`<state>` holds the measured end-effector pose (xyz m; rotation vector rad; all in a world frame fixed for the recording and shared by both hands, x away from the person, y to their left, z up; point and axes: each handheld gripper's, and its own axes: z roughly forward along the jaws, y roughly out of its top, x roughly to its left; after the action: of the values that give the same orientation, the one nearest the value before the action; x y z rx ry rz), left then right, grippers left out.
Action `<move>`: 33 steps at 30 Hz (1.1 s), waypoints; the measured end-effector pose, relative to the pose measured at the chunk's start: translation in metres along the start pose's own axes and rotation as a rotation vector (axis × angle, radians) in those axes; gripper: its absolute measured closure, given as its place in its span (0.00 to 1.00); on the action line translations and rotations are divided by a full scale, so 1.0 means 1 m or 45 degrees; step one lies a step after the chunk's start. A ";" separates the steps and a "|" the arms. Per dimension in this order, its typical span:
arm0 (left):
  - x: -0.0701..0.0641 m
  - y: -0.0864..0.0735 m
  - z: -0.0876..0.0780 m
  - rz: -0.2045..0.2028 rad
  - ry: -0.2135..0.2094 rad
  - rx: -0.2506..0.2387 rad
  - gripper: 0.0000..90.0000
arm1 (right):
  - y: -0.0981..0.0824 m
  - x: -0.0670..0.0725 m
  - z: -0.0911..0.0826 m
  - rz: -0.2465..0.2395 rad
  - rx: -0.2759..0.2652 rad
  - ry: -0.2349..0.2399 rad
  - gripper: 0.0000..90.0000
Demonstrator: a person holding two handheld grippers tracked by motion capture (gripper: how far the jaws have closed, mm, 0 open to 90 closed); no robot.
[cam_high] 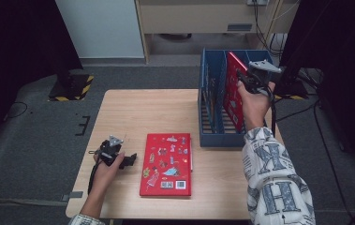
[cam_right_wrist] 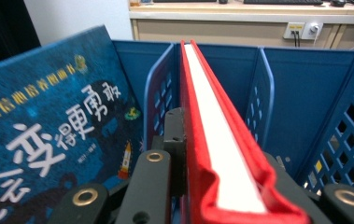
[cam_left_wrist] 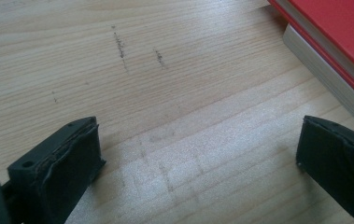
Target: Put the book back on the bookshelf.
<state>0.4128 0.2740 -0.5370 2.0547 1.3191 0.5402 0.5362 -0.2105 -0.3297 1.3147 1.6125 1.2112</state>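
While upright over the rack (cam_high: 206, 79), right gripper (cam_right_wrist: 221, 186) clamping red book (cam_right_wrist: 212, 121)

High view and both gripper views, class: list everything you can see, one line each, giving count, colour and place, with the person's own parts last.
table: one, light wood, centre.
flat book: one, red, lying on the table's near half.
file rack: one, blue, on the table's far right corner.
held book: one, red, upright in the file rack.
blue book: one, standing in a neighbouring slot.
left gripper: one, black, jaws open, just left of the flat book.
right gripper: one, black, jaws shut on the held book.
sleeve: one, white with lettering, lower right.
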 end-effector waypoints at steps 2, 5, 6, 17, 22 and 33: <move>0.000 0.000 0.000 0.000 0.000 0.000 0.00 | -0.004 0.000 0.003 0.012 0.004 -0.001 0.88; 0.000 0.000 0.000 0.000 -0.001 0.000 0.00 | -0.009 0.000 0.006 0.017 0.006 0.001 0.88; 0.000 0.000 0.000 0.000 -0.001 0.000 0.00 | -0.010 0.000 0.007 0.019 0.008 0.000 0.88; 0.000 0.000 0.000 0.001 -0.002 -0.001 0.00 | -0.022 0.004 0.016 0.027 0.010 -0.016 0.88; 0.000 0.000 0.000 0.000 -0.002 -0.001 0.00 | -0.025 0.006 0.020 0.030 0.012 -0.013 0.88; 0.000 0.000 0.000 0.002 -0.003 -0.001 0.00 | -0.031 0.008 0.022 0.023 0.002 -0.015 0.88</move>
<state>0.4132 0.2736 -0.5371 2.0551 1.3164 0.5388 0.5460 -0.1986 -0.3655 1.3380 1.5965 1.2113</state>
